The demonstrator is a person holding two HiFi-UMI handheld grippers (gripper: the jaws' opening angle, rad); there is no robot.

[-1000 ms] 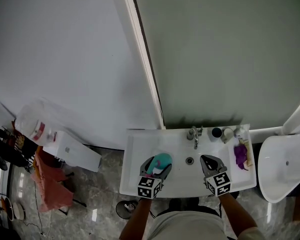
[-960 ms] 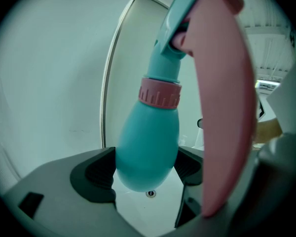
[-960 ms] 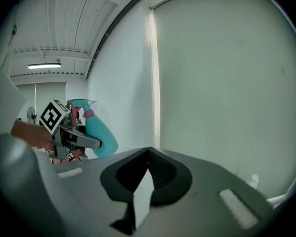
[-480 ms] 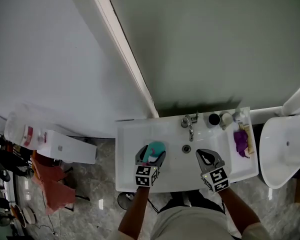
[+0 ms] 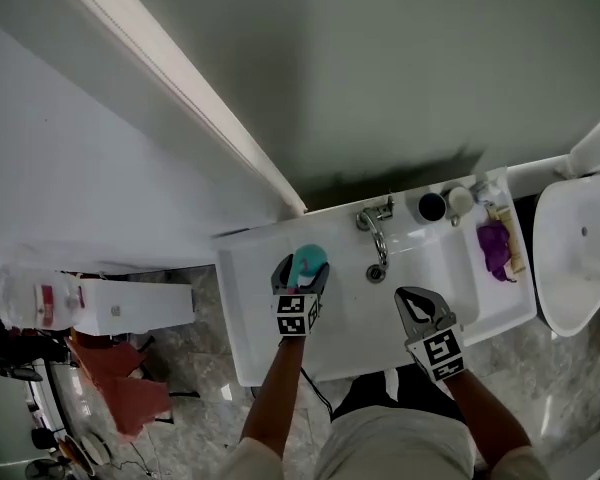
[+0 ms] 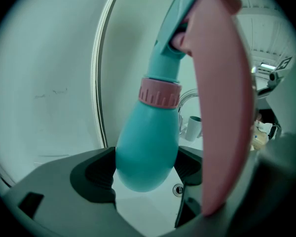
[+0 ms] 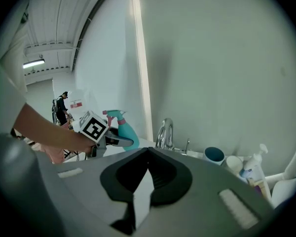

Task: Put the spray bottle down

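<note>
The teal spray bottle [image 5: 310, 260] with a pink collar and trigger stands upright in my left gripper [image 5: 302, 268], over the left part of the white sink [image 5: 242, 313]. In the left gripper view both pads press the bottle's round body [image 6: 148, 152], so that gripper [image 6: 147, 169] is shut on it, with the basin floor showing just below. My right gripper [image 5: 410, 295] hangs over the sink's front right; its jaws [image 7: 148, 152] meet at the tips with nothing between them. The right gripper view also shows the bottle [image 7: 124, 130] in the left gripper [image 7: 116, 139].
A chrome faucet [image 5: 375, 223] and the drain [image 5: 377, 272] sit mid-sink. Cups [image 5: 432, 207] and a purple item [image 5: 492, 248] crowd the right ledge. A toilet [image 5: 580, 258] stands at right. A white appliance [image 5: 130, 303] and red cloth [image 5: 115, 378] lie on the floor at left.
My left gripper has carried the bottle from the sink's front edge down and inward to the basin's back left. The right gripper has sunk a little near the front.
</note>
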